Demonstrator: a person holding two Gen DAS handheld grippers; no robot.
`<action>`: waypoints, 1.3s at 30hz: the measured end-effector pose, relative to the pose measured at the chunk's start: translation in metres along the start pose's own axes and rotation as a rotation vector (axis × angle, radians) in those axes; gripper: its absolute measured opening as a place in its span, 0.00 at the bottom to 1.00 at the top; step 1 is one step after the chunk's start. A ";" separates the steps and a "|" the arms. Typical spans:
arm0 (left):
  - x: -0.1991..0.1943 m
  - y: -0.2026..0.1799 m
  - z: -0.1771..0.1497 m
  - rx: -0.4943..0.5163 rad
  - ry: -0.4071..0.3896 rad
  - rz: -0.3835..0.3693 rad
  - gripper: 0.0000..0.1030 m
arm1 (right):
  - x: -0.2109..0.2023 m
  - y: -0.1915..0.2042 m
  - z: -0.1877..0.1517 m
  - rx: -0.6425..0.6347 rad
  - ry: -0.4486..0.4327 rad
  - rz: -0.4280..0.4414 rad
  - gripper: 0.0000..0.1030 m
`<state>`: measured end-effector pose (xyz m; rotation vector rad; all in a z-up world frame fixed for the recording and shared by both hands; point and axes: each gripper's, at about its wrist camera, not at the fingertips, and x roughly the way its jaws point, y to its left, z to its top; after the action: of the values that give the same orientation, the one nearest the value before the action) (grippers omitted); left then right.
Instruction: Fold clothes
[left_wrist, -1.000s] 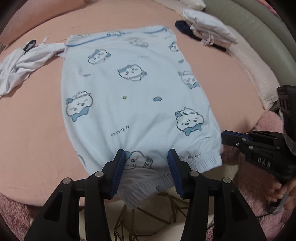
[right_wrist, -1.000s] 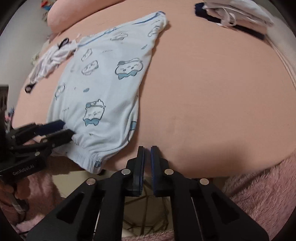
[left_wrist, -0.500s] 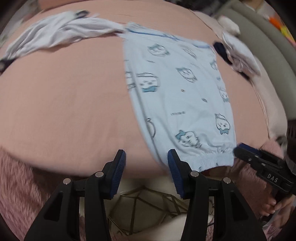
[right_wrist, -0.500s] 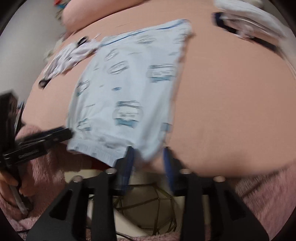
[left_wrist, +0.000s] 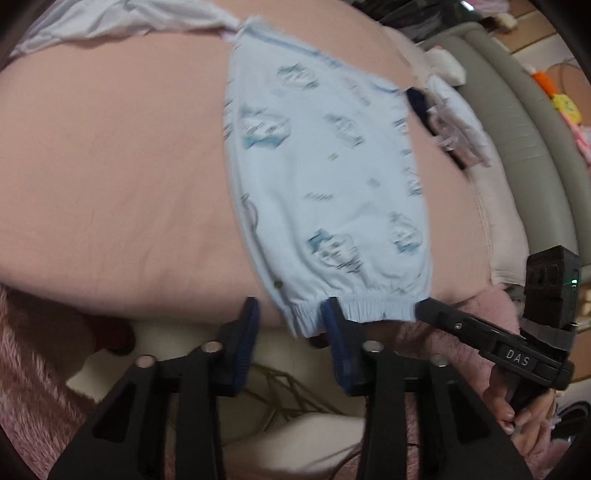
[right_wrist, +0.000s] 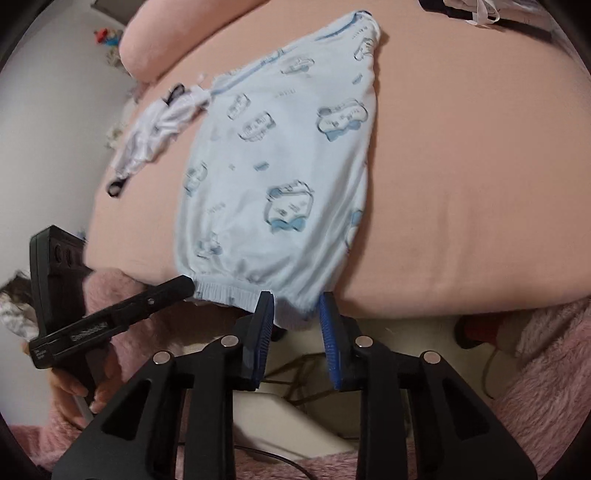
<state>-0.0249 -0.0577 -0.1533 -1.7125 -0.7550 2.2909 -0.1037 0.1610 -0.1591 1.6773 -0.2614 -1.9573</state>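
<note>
While the pink bed (left_wrist: 110, 184) filled nearly all of both views, the pale blue garment (left_wrist: 325, 192) with its cartoon print lay flat down the middle of it, its gathered elastic hem hanging just over the near edge at the lower centre of each frame. A crumpled white garment (right_wrist: 159, 129) sat at its far corner in the upper left of the right wrist view, touching it, and a small pile of folded clothes (left_wrist: 454, 125) lay to the upper right in the left wrist view. Both tools stood at the hem: the left gripper (left_wrist: 291, 332) gaped wide around one corner, the right gripper (right_wrist: 295, 325) spread wide around the other, neither yet pinching cloth
</note>
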 end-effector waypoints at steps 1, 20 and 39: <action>0.000 0.003 0.000 -0.015 0.003 -0.015 0.33 | -0.001 -0.002 -0.003 0.001 0.007 -0.014 0.22; 0.009 0.001 0.003 -0.049 0.033 -0.110 0.34 | -0.006 -0.005 -0.003 0.026 0.017 -0.004 0.28; 0.005 -0.005 0.011 -0.043 -0.023 -0.145 0.22 | -0.006 -0.002 -0.001 0.019 -0.006 0.016 0.18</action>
<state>-0.0378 -0.0542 -0.1529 -1.5944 -0.9085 2.2158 -0.1028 0.1658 -0.1555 1.6760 -0.2960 -1.9545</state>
